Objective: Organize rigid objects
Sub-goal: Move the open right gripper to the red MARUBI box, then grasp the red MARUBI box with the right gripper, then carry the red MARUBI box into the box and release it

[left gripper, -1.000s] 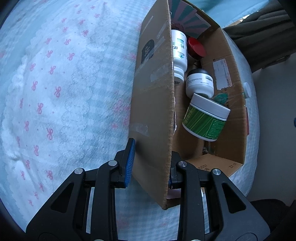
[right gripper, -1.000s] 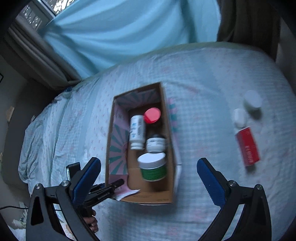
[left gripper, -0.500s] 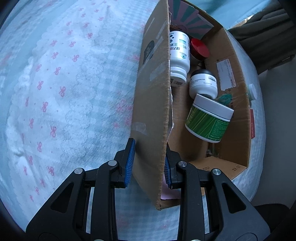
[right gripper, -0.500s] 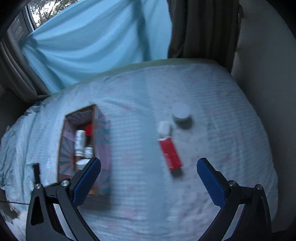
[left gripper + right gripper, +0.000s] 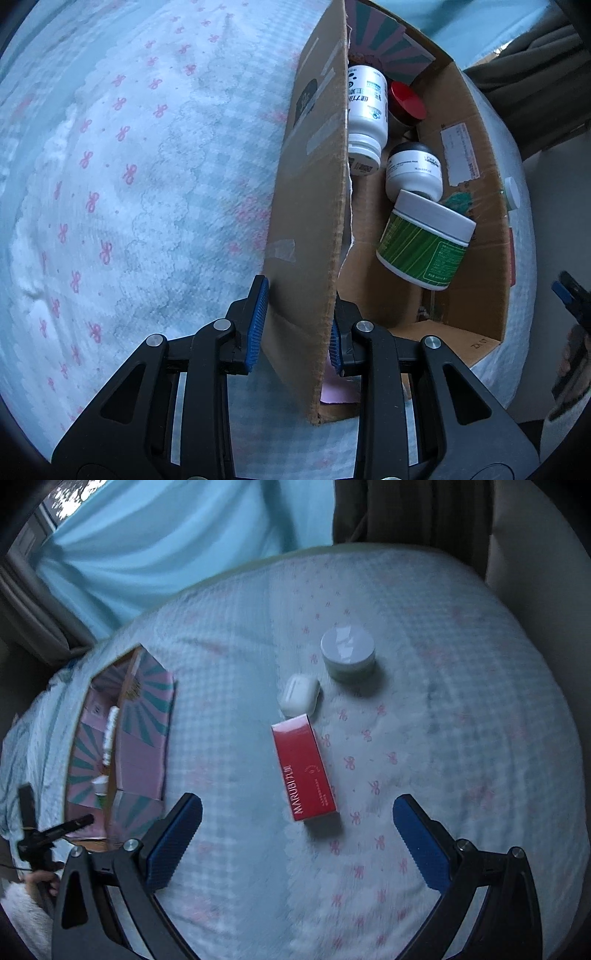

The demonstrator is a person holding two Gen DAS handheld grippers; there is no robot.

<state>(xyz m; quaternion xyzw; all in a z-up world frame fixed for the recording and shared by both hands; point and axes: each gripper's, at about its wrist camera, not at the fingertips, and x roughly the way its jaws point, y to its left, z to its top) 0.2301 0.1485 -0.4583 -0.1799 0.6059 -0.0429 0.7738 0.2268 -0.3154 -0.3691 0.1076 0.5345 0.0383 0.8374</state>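
Note:
My left gripper [image 5: 295, 325] is shut on the near side wall of the cardboard box [image 5: 310, 221], one pad on each face. Inside the box lie a white bottle [image 5: 365, 118], a red-lidded jar [image 5: 406, 99], a small white jar [image 5: 413, 171] and a green jar with a white lid [image 5: 424, 240]. My right gripper [image 5: 295, 845] is open and empty above the bed. Just ahead of it lie a red carton [image 5: 304, 771], a white earbud case [image 5: 299, 699] and a white-lidded jar [image 5: 347, 657]. The box [image 5: 122, 746] shows at the left of the right wrist view.
The bed [image 5: 443, 738] has a pale blue cover with pink bows. A blue curtain [image 5: 166, 546] and a dark curtain [image 5: 406, 513] hang behind it. The bed's edge and the floor [image 5: 554, 221] lie right of the box.
My left gripper has closed on the box wall. My right gripper has swung right, from over the box to over the red carton, earbud case and jar, and come closer to them.

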